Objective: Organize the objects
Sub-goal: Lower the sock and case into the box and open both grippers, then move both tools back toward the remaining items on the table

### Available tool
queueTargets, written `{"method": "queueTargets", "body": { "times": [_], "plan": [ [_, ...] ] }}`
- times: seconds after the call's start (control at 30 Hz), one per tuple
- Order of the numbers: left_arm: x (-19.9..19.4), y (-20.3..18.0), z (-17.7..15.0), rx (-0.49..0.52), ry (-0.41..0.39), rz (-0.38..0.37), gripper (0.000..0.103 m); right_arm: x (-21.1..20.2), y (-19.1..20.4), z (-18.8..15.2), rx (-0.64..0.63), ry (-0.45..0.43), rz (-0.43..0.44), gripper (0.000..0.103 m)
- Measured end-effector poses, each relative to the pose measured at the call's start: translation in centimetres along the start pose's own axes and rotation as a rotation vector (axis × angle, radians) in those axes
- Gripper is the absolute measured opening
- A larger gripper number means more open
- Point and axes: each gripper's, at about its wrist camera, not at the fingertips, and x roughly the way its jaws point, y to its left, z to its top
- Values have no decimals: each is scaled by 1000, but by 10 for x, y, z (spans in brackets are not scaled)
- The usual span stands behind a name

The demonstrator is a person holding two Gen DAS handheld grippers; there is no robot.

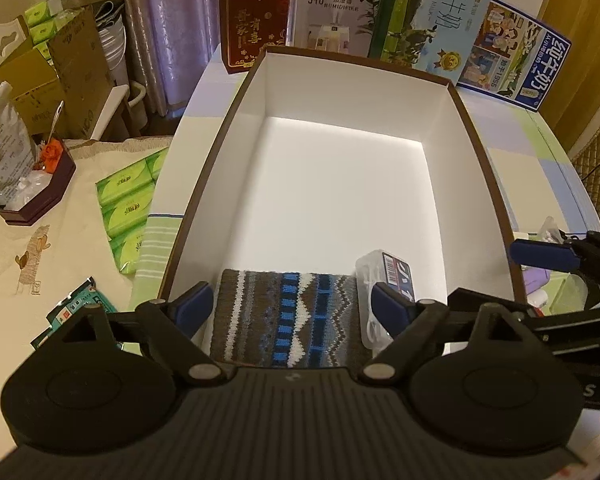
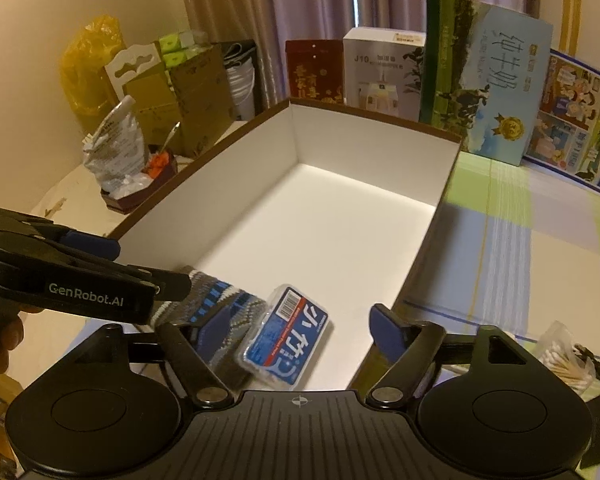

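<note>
Both tongs, left (image 1: 292,306) and right (image 2: 296,330), are gaping wide, gripping nothing. Knitted cloth (image 1: 284,316) and plastic case (image 2: 286,338) are lying side by side at the box's (image 1: 484,168) near end. Next item should be lowered beside them, flat.

A home room: purple curtains (image 1: 172,20), checked tablecloth (image 2: 520,240), stacked milk cartons (image 1: 444,16), tissue packs (image 1: 126,208).
</note>
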Motion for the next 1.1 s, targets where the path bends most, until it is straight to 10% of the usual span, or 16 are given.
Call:
{"method": "queueTargets", "body": {
  "times": [1.1],
  "plan": [
    [-63, -108, -47, 39, -33, -39, 86, -114, -69, -63, 90, -53, 9, 86]
  ]
}}
